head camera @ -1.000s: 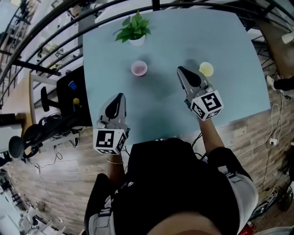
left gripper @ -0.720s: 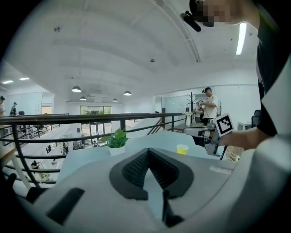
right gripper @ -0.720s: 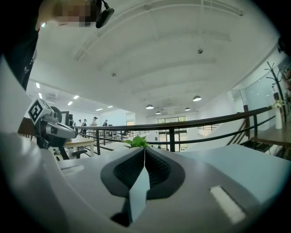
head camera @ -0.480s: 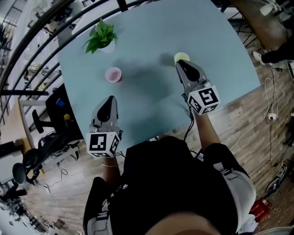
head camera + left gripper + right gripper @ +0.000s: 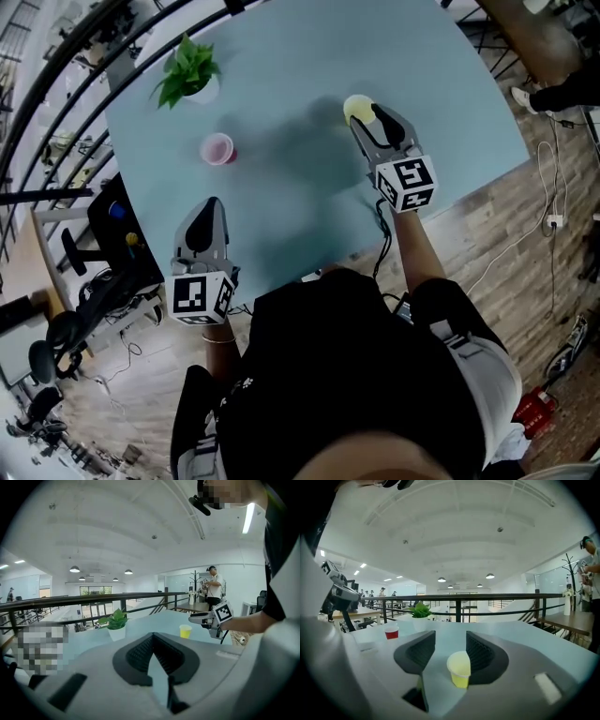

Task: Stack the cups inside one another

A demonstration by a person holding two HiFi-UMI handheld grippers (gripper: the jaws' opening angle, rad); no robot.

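Now, right tool (image 5: pixel 451 644): jaws apart, just been opening. The yellow cup (image 5: pixel 459 669) stands between them, closer to the right-hand pad, and does not look squeezed.
Yellow cup: upright, mouth up, on the right half of the surface (image 5: pixel 300 216), toward its far edge.
Left tool (image 5: pixel 208 206): jaws together, nothing in them, by the near-left corner.
Red cup (image 5: pixel 217 148): upright, on the left half, between your left tool and the plant (image 5: pixel 187 77) at the far-left corner.
Key relation: yellow cup dead ahead of your right tool. Red cup is well apart to its left, so the carry likely runs leftward.
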